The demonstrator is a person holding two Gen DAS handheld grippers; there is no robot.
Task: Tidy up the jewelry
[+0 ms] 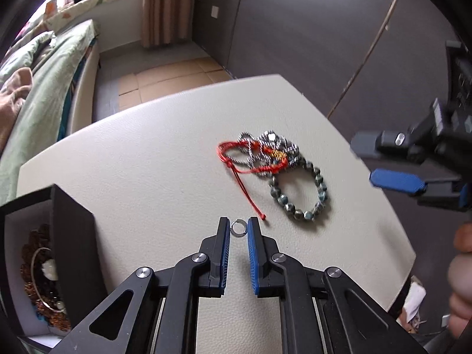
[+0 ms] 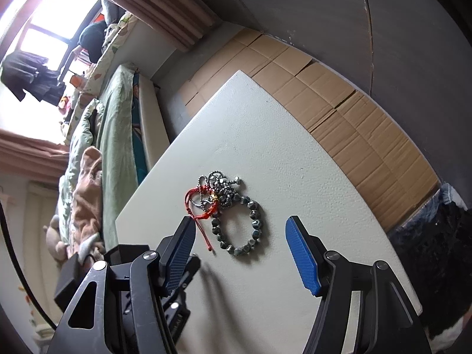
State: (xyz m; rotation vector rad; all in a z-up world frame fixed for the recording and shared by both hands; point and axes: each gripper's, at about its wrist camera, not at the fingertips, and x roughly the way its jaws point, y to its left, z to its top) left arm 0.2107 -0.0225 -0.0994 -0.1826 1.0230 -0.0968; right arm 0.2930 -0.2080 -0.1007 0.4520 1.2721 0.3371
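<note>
Between the blue pads of the left gripper (image 1: 239, 227) sits a small silver ring (image 1: 237, 227), lying on the pale table (image 1: 147, 162); the fingers have closed in to the ring's width, and the pads seem to touch its rim on both sides, though the view is too small to be sure that they press. Such a ring is light, hard and slick, so it will likely skid or flip out of a pinch; the surest hold is across its widest part, with the pads square on opposite sides. Just beyond lies a red cord bracelet (image 1: 250, 159), soft and limp, best taken at its knot. It is tangled with a silver bead chain (image 1: 274, 144) and touches a bracelet of grey-green beads (image 1: 298, 194), which is heavier and stiffer and can be pinched anywhere along its loop. To the left stands a dark box (image 1: 70, 221) already holding other jewelry, the likely destination. Off to the right, the right gripper (image 2: 240, 253) hangs over the pile with its fingers wide apart and nothing between them.
</note>
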